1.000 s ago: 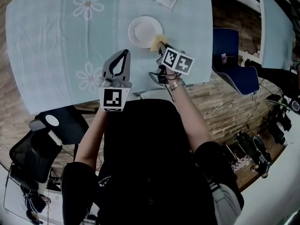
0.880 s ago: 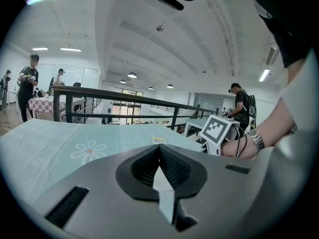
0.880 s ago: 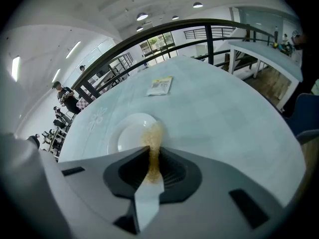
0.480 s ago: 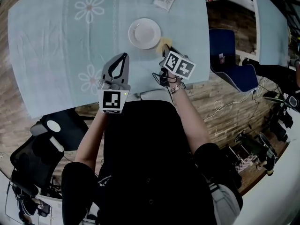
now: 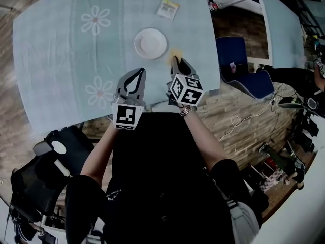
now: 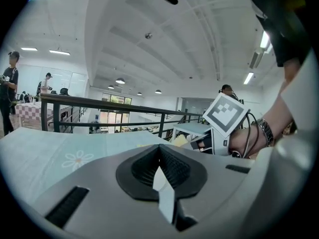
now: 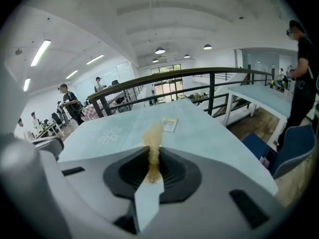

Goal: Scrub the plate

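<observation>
Seen from above, a person in a dark top holds a tool in each hand over the near edge of a worktop [image 5: 61, 60] covered in pale blue cloth with flower prints. The left tool [image 5: 141, 71] has its jaws pressed together with nothing between them and hangs idle just left of the right tool [image 5: 177, 61]. The right tool's jaws are clamped on a thin yellow-brown sponge [image 5: 175, 53], which sticks out past the tips, pointing away from the person.

The white plate [image 5: 151, 43] lies beyond both tools, ahead and slightly left of the right tool's tips. It is near the sponge but apart from it. Farther off, past the plate, lies a small flat packet [image 5: 167, 8].

The plate looks bare, with no suds or food visible, so whether it has been scrubbed at all cannot be told. As things lie, the sponge is gripped and ready but not on the plate. Bringing it down onto the plate and rubbing appears to be what is left. The left tool is not steadying the plate.
</observation>
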Demonstrator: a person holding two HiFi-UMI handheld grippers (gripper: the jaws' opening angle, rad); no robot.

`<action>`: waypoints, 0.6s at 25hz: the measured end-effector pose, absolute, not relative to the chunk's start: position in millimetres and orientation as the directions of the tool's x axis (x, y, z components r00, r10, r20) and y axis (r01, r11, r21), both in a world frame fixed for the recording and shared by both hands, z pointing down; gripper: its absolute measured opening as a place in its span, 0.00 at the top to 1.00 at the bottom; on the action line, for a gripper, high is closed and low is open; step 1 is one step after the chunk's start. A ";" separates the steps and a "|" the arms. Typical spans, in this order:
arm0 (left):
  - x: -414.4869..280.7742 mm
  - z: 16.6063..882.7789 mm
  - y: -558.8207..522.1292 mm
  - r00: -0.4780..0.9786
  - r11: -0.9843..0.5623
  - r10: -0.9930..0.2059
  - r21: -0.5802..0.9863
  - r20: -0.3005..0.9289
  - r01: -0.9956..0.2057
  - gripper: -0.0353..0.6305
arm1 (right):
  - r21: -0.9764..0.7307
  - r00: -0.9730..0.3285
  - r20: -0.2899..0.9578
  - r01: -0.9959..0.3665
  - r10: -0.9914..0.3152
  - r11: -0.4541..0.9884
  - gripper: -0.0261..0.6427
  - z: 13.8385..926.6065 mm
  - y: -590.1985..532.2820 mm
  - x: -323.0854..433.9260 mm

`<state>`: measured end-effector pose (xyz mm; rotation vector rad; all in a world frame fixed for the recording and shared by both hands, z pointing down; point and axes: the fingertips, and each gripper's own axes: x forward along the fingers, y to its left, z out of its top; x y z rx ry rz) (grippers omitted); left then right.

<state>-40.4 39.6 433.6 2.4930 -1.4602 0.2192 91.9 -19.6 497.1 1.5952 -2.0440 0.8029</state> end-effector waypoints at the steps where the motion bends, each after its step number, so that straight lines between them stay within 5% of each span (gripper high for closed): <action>1: -37.1 429.5 42.4 0.491 -0.473 -0.837 0.134 0.242 -0.871 0.93 | -0.173 -0.263 0.626 -0.965 -0.734 0.198 0.88 488.3 -16.5 90.1; 15: -11.5 371.5 56.8 0.365 -0.336 -0.903 0.157 0.225 -0.929 0.93 | -0.186 -0.494 0.348 -0.869 -0.797 0.458 0.88 364.5 27.7 98.2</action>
